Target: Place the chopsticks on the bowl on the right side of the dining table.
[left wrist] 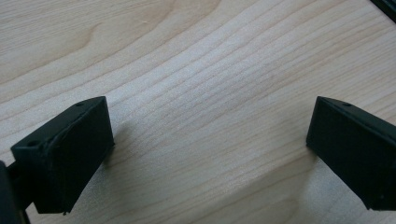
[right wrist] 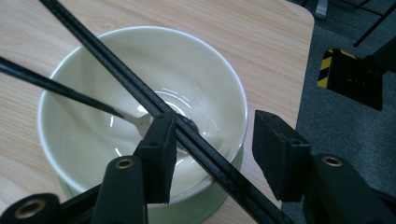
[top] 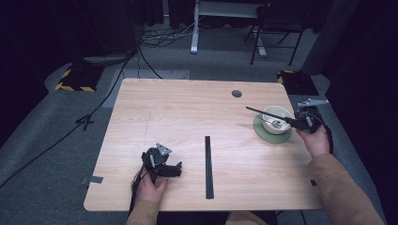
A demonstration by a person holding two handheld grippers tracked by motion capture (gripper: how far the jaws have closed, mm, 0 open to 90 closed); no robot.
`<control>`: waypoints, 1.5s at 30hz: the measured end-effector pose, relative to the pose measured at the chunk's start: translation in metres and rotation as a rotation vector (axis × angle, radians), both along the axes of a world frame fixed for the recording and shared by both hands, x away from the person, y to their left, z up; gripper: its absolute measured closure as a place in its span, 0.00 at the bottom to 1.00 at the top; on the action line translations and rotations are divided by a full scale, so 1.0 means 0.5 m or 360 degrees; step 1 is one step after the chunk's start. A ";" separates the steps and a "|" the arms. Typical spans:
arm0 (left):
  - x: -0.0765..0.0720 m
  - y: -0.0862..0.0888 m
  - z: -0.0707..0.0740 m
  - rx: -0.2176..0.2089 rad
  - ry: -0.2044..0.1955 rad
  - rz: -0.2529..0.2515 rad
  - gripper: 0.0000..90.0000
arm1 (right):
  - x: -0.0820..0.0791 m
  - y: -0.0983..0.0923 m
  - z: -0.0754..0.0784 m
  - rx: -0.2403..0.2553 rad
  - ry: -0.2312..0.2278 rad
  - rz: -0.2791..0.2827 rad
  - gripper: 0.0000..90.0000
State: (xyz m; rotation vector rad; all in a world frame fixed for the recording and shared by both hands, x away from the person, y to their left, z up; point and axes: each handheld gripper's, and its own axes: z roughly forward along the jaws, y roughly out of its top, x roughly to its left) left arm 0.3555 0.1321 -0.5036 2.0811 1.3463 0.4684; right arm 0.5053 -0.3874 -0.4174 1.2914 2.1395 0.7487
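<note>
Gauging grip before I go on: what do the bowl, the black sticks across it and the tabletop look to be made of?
Bowl: likely glazed ceramic, pale green-white, with glossy highlights inside. Black sticks: probably matte plastic or lacquered wood, a straight pair lying across the rim; can't tell which. Tabletop: light wood or wood-look laminate, with visible grain and a smooth satin surface.

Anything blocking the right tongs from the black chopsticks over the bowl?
Nothing visible. The black chopsticks already run between the open jaws of the right tongs, close against one pad. The spoon sits lower, inside the bowl, out of the way.
</note>
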 end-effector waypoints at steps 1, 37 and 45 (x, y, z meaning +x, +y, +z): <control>0.000 0.000 0.000 0.0000 0.0000 0.0001 0.01 | 0.003 -0.001 0.000 0.0003 -0.0004 -0.0007 0.56; 0.000 0.000 0.000 -0.0001 0.0000 0.0003 0.01 | -0.015 0.009 0.017 0.0079 -0.0029 0.0053 0.53; 0.000 -0.001 0.000 0.0003 0.0002 0.0005 0.01 | 0.002 0.004 0.001 0.0003 -0.0016 0.0011 0.53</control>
